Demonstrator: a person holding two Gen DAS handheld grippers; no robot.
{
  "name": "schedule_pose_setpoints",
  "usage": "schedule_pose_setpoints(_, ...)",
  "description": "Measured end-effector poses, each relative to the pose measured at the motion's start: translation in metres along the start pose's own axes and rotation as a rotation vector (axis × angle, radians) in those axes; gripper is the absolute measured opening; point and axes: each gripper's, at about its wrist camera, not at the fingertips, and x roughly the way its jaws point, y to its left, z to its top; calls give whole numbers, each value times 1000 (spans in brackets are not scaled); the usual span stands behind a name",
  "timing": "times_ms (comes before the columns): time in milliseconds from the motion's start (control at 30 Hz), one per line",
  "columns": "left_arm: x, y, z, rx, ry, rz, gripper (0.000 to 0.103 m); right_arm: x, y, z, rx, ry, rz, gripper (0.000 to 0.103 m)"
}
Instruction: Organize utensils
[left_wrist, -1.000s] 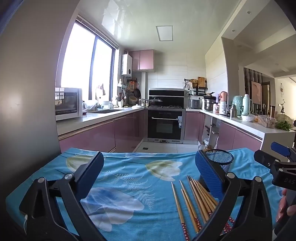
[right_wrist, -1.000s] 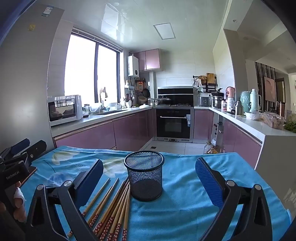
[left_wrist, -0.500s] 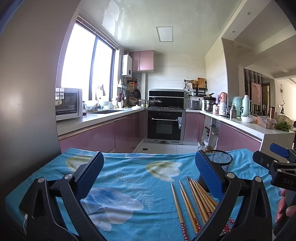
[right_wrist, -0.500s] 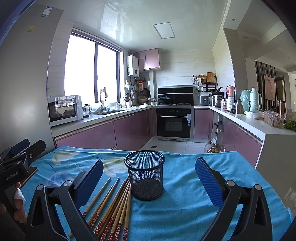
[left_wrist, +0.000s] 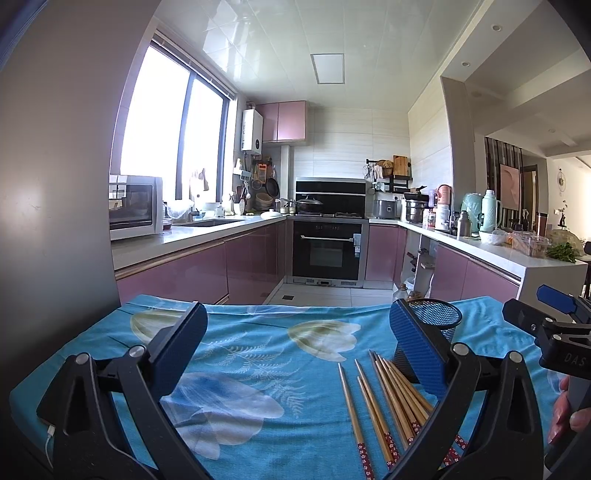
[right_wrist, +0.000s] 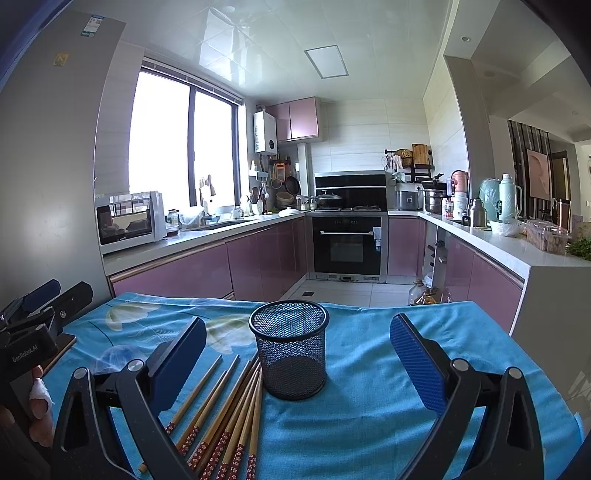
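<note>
chopsticks (right_wrist: 221, 413) flat beside mesh cup (right_wrist: 290, 347), between wide-open right hand-held gripper (right_wrist: 295, 365) fingers

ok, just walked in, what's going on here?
A person holds two grippers over a blue tablecloth. Left gripper and right gripper are both open and empty. The chopsticks lie loose beside the upright mesh cup, which looks empty. Nothing sorted yet.

Turquoise tablecloth (right_wrist: 362, 406) with pale floral print; black mesh cup (right_wrist: 290, 349); tan chopsticks (right_wrist: 229, 417) with red flowered ends; blue gripper pads (right_wrist: 415, 362); mauve cabinets (right_wrist: 177, 273).
</note>
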Motion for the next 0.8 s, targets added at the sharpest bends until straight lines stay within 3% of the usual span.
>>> schedule_pose_setpoints(800, -4, -4, 0, 1, 2, -2, 97, -1, -1, 1, 9, 2, 5, 96)
